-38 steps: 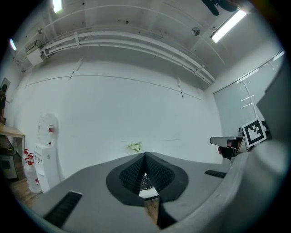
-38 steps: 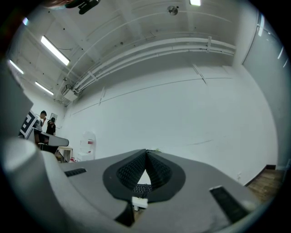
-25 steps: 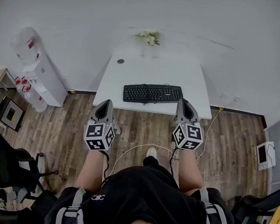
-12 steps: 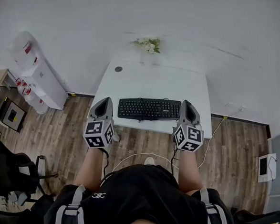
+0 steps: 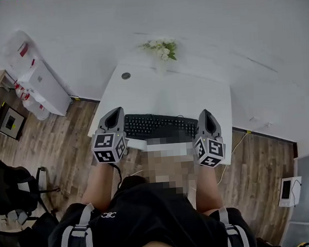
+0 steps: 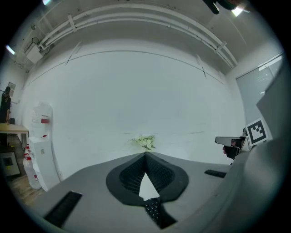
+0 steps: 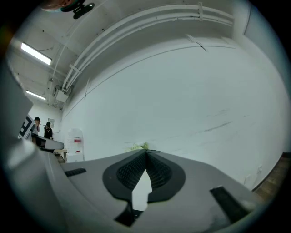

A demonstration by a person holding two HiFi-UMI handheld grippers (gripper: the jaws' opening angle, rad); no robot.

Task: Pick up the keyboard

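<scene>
A black keyboard lies along the near edge of a white table. My left gripper hangs at the keyboard's left end and my right gripper at its right end, both pointing across the table. In the left gripper view the fingertips meet, so the left gripper is shut and empty, with a strip of keyboard showing low between the pads. My right gripper is also shut with nothing in it. Whether either gripper touches the keyboard is hidden.
White flowers stand at the table's far edge against the wall, and a small dark round object sits at the far left corner. A white water dispenser stands left of the table. A black chair is behind, left.
The person has stepped up to the table. Both shut grippers moved forward from over the wooden floor to the keyboard's two ends.
</scene>
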